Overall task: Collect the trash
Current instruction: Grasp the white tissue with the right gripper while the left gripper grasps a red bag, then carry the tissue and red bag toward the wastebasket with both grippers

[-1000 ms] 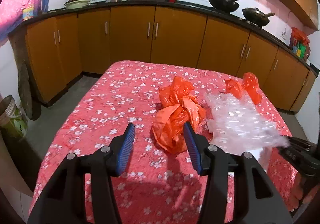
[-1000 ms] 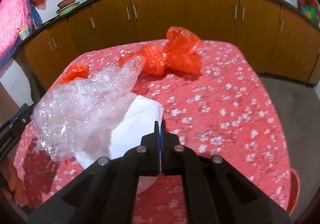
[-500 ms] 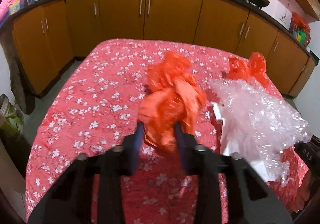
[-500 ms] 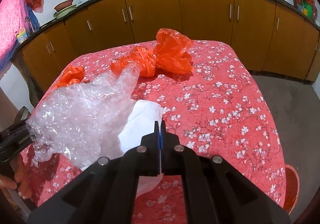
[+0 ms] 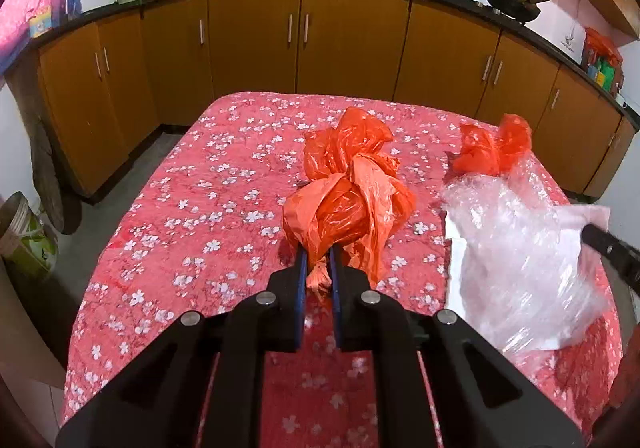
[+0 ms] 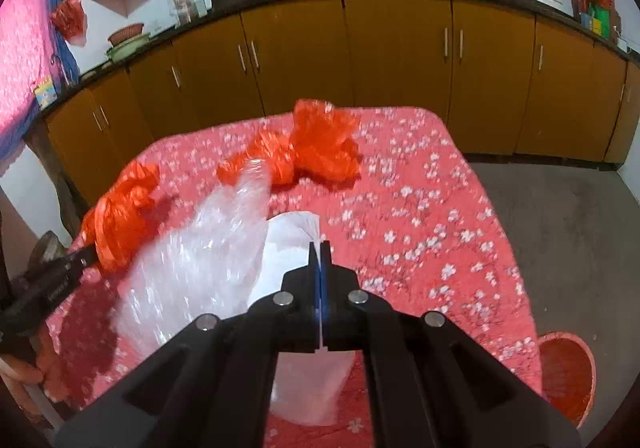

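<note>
— What do your two grippers hold over the table (image 5: 192, 208)?

— Your left gripper (image 5: 318, 264) pinches the crumpled tail of an orange plastic bag (image 5: 348, 200), a thin, glossy, knotted bundle near the middle of the flowered red cloth; its blue-padded jaws are pressed onto the film. Your right gripper (image 6: 320, 252) has its jaws pressed together on a flat white sheet (image 6: 292, 244), with a crinkled wad of clear bubble wrap (image 6: 200, 260) hanging against it over the table's near right edge.

— How do the tools sit?

— Your left gripper points toward the far edge, angled down at the cloth. Your right gripper reaches in from the right side, level and raised; the left wrist view catches its dark finger at the frame's right.

— What else lies there?

— A second orange plastic bag (image 5: 492, 148), puckered and glossy, rests by the far right corner.

— What differs from a second ago?

— Your left jaws stood spread on either side of the bag; now they grip it. The bubble wrap sits higher and nearer you.
</note>
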A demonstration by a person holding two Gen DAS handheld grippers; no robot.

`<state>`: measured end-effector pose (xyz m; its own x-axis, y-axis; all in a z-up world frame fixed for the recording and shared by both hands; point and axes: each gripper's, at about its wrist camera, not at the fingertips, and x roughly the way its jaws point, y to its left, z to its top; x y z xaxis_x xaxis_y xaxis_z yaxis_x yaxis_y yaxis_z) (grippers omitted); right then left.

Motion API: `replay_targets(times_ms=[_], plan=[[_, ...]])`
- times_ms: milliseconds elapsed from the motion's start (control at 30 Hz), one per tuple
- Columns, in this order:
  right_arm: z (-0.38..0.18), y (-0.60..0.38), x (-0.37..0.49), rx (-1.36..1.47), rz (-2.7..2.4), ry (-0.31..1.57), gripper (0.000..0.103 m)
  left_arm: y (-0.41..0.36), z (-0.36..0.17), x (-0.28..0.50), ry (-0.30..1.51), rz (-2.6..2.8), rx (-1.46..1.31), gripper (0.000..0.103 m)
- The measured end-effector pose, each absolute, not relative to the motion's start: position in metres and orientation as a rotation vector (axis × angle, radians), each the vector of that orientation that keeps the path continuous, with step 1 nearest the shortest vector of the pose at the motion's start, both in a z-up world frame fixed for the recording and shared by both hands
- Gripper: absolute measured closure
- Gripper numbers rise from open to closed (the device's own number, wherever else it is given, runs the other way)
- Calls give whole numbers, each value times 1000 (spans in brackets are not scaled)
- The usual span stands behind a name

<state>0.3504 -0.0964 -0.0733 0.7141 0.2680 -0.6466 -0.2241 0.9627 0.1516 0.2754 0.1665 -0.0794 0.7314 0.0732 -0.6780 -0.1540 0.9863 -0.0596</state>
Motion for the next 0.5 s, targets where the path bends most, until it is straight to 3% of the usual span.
replay_targets(times_ms=[500], plan=[[-21,-120,318,93,245,611,101,143,-41,251,664,95,-78,93]])
